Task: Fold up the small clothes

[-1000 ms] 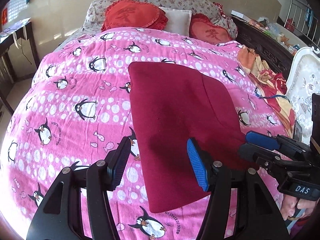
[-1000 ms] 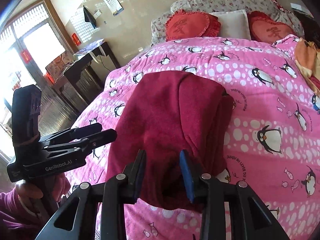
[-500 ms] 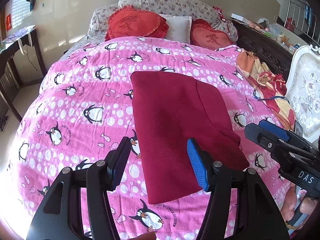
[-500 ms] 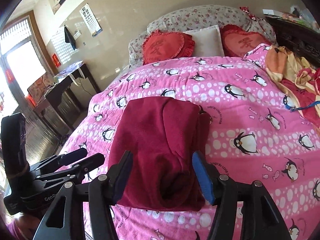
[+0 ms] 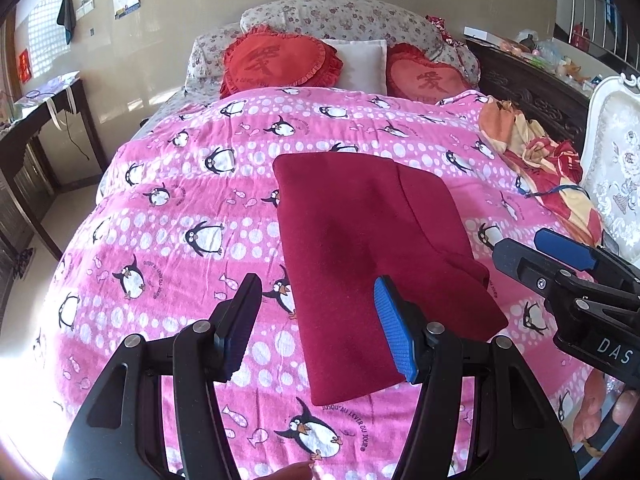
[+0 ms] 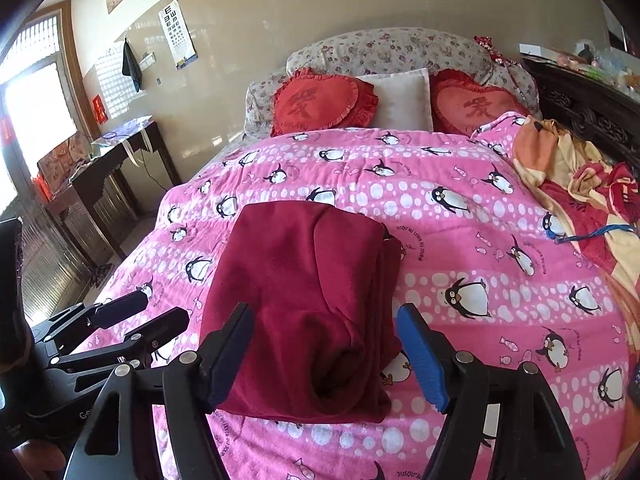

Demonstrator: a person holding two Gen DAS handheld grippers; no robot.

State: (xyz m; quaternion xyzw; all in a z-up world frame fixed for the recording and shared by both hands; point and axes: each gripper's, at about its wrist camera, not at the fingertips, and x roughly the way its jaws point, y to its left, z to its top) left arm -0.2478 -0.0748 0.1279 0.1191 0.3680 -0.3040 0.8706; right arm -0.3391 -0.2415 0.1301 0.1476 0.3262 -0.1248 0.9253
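Observation:
A dark red garment point(image 5: 372, 248) lies folded into a long rectangle on the pink penguin bedspread point(image 5: 180, 216). It also shows in the right wrist view point(image 6: 308, 300), with its thick folded edge nearest me. My left gripper point(image 5: 320, 332) is open and empty, held above the garment's near left corner. My right gripper point(image 6: 328, 352) is open and empty, held above the garment's near end. Each gripper shows in the other's view: the right one point(image 5: 560, 264) at the right, the left one point(image 6: 132, 320) at the left.
Two red heart cushions point(image 5: 276, 60) and a white pillow point(image 5: 360, 62) sit at the head of the bed. An orange and red blanket point(image 5: 548, 168) is piled on the bed's right side. A dark desk point(image 6: 108, 160) stands left, a white chair point(image 5: 616, 160) right.
My right gripper opened and let go of the garment's near end, then both grippers drew back and up from it. The garment now lies flat on the bed.

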